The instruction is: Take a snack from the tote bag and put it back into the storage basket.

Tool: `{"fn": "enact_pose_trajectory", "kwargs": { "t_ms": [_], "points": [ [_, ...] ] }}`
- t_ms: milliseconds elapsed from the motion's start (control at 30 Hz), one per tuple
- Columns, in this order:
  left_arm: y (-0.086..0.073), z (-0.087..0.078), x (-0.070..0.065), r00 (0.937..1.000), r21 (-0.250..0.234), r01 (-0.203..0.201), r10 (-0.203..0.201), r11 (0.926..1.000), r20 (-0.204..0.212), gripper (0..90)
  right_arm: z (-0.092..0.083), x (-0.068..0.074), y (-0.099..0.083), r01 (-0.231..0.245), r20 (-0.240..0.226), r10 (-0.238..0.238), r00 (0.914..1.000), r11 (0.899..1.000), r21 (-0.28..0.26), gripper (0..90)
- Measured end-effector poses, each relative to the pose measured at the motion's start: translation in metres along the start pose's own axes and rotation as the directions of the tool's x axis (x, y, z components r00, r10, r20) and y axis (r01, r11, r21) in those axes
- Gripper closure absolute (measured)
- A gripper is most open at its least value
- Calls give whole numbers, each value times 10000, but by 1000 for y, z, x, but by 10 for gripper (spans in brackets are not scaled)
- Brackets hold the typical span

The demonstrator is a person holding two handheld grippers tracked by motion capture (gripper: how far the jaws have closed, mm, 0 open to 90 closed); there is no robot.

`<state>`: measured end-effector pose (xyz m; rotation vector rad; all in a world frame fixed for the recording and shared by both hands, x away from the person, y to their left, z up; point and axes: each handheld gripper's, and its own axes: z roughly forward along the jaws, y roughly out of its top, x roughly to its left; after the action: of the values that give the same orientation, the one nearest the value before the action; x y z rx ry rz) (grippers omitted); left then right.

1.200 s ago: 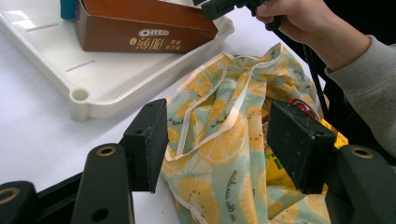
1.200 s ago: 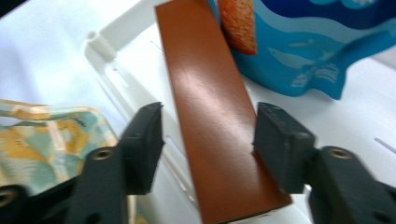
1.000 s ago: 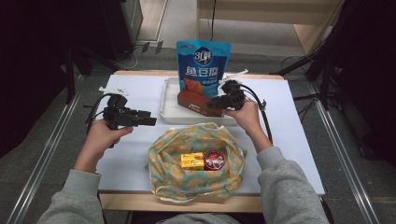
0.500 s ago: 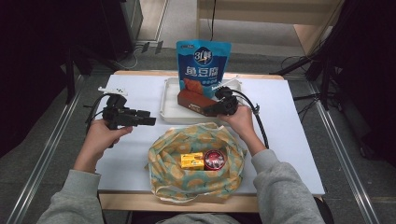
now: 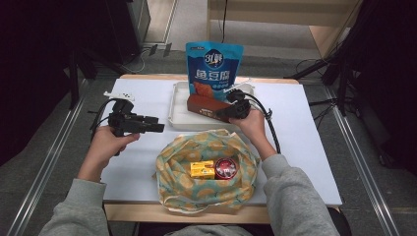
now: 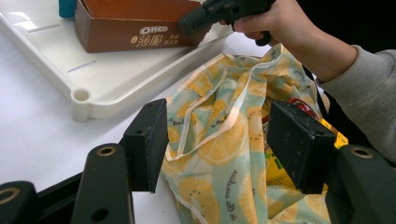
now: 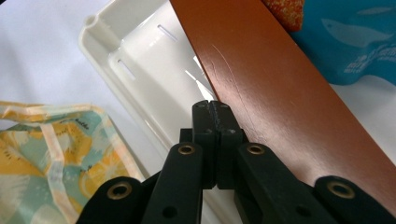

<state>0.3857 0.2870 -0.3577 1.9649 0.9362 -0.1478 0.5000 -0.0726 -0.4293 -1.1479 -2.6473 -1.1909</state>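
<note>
Right gripper (image 7: pixel 215 109) has just closed, jaws pressed flat together with nothing between them, tips at the near edge of the brown box (image 7: pixel 280 93). That box lies in the white tray (image 7: pixel 140 70), past the open bag (image 5: pixel 206 169). Closed jaws could well only nudge the box, since they missed its edge. Left gripper (image 6: pixel 217 144) gapes empty by the bag, held level, pointing across the table.

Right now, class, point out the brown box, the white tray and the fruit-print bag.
brown box (image 5: pixel 206 105), high view, its long side face
white tray (image 5: pixel 178 119), high view, its near-left rim
fruit-print bag (image 5: pixel 179 156), high view, its left fabric wall
</note>
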Motion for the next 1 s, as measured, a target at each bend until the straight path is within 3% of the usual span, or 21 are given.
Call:
{"fn": "enact_pose_trajectory", "kwargs": {
  "t_ms": [533, 733, 1000],
  "points": [
    [0, 0, 0, 10000, 39, 2, -2, 10000, 15, 393, 8, -8, 8, -347, 414, 361, 9985, 9988, -350, 900],
    [0, 0, 1, 10000, 39, -16, 16, 10000, 28, 392, 14, -14, 7, -556, 708, 558, 9959, 9984, -45, 900],
    [-1, -1, 1, 10000, 7, 13, -13, 10000, 10, 392, 16, -18, 8, -780, 828, 794, 9934, 9967, -205, 900]
  ]
}}
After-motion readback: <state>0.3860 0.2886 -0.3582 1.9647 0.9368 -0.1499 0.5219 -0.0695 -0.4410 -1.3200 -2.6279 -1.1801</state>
